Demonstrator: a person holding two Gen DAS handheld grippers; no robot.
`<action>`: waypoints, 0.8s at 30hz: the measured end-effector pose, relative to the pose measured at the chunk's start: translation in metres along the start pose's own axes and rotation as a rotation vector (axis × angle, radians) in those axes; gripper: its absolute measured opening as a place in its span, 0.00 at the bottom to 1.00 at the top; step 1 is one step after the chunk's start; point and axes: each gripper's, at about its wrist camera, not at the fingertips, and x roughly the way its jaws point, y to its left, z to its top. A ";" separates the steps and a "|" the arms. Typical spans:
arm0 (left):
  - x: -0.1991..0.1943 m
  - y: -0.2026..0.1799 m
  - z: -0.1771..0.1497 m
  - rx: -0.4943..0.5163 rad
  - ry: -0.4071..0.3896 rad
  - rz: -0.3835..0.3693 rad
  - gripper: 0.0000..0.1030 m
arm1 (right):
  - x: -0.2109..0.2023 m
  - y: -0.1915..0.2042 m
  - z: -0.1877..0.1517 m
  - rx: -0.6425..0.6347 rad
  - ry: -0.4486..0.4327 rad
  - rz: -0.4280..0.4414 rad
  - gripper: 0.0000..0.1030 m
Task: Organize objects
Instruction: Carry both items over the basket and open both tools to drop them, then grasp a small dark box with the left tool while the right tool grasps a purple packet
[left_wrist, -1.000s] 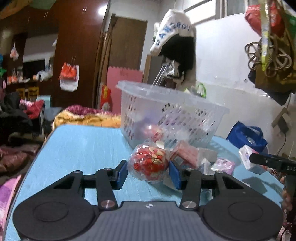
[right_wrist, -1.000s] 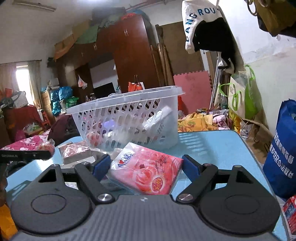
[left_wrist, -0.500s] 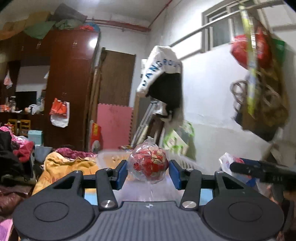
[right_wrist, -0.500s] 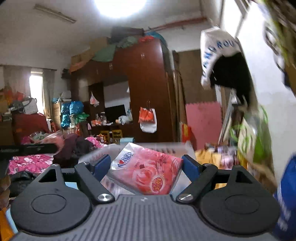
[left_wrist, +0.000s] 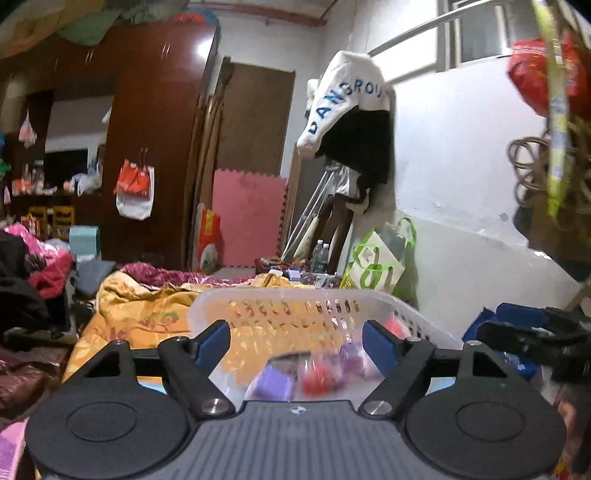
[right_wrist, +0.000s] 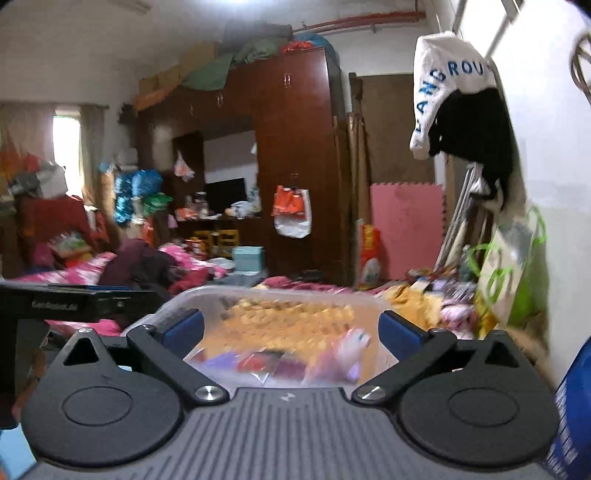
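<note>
Both tongs are now spread wide and empty: the left gripper (left_wrist: 296, 341) has let go of the red ball, the right gripper (right_wrist: 291, 332) of the tissue pack held half a second ago. Each is poised above the white basket (left_wrist: 417, 314). Blurred red and purple shapes (left_wrist: 314, 376), probably the dropped items, are seen inside. Two more objects are thus counted as sorted.

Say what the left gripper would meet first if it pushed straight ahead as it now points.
Probably the far wall of the basket: the left gripper sits open just above its near rim, aimed across the inside. Depth is unclear; slightly higher, it would clear the rim.
</note>
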 end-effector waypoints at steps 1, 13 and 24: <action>-0.012 0.001 -0.008 0.006 -0.003 -0.004 0.83 | -0.009 0.000 -0.009 0.008 0.019 0.026 1.00; -0.041 0.047 -0.100 -0.072 0.128 -0.005 0.87 | 0.013 0.017 -0.113 -0.008 0.330 0.106 1.00; -0.022 0.025 -0.106 -0.009 0.190 0.062 0.87 | -0.003 0.016 -0.117 0.035 0.256 0.125 0.53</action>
